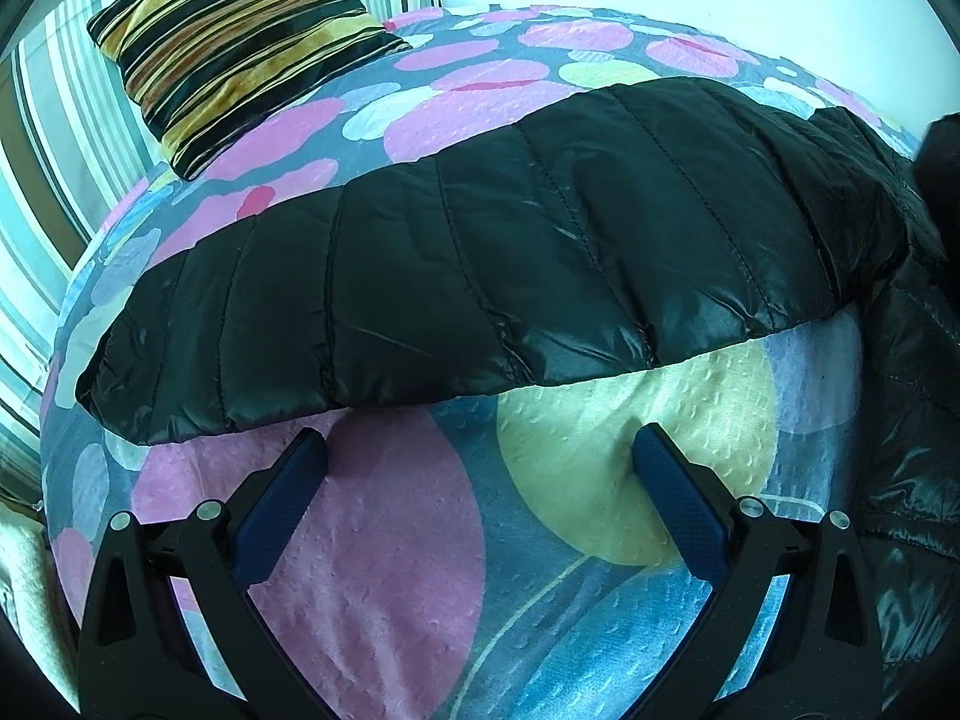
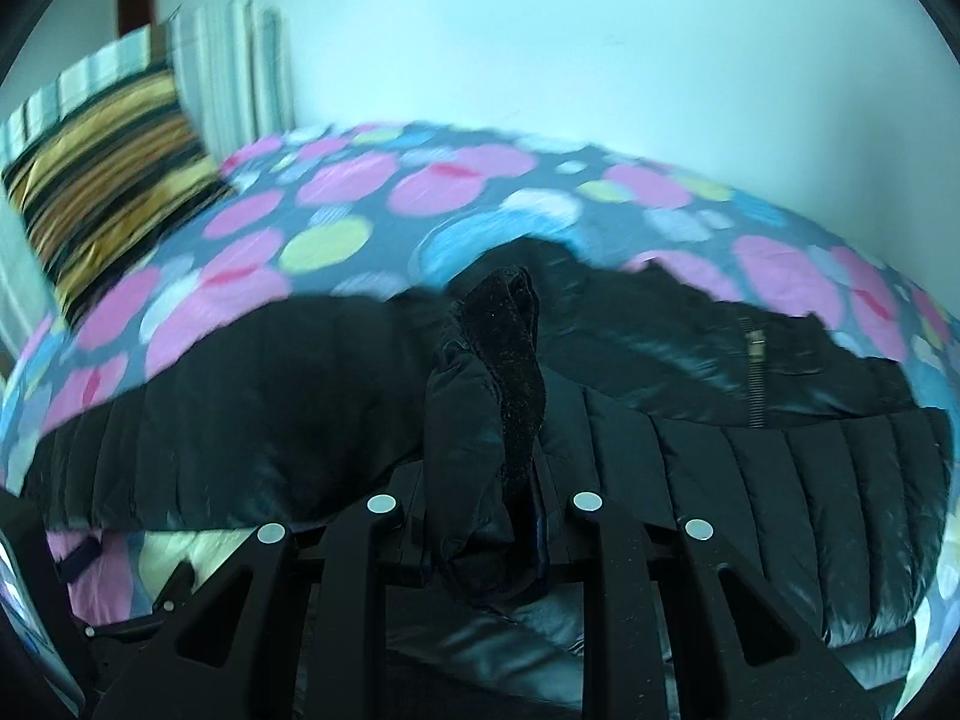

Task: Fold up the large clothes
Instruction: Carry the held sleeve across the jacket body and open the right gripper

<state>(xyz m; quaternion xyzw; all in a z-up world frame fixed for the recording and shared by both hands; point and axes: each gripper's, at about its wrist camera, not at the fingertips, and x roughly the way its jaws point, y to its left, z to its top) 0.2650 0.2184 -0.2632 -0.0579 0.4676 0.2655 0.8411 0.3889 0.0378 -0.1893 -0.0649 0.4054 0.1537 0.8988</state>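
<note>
A black quilted puffer jacket [image 1: 510,252] lies spread on the bed. Its long sleeve stretches across the left wrist view. My left gripper [image 1: 480,450] is open and empty, its blue pads [image 1: 282,504] just in front of the sleeve's near edge, low over the bedspread. My right gripper [image 2: 486,516] is shut on a bunched fold of the jacket [image 2: 486,390], with a velvety lining strip standing up between the jaws. The jacket body [image 2: 780,450] and its zipper [image 2: 755,378] lie to the right in the right wrist view.
The bedspread [image 1: 372,570] has pink, blue and yellow circles. A striped gold and black cushion [image 1: 240,42] sits at the far left; it also shows in the right wrist view [image 2: 102,192]. A pale wall [image 2: 540,30] stands behind the bed. Striped curtains [image 1: 54,138] hang at left.
</note>
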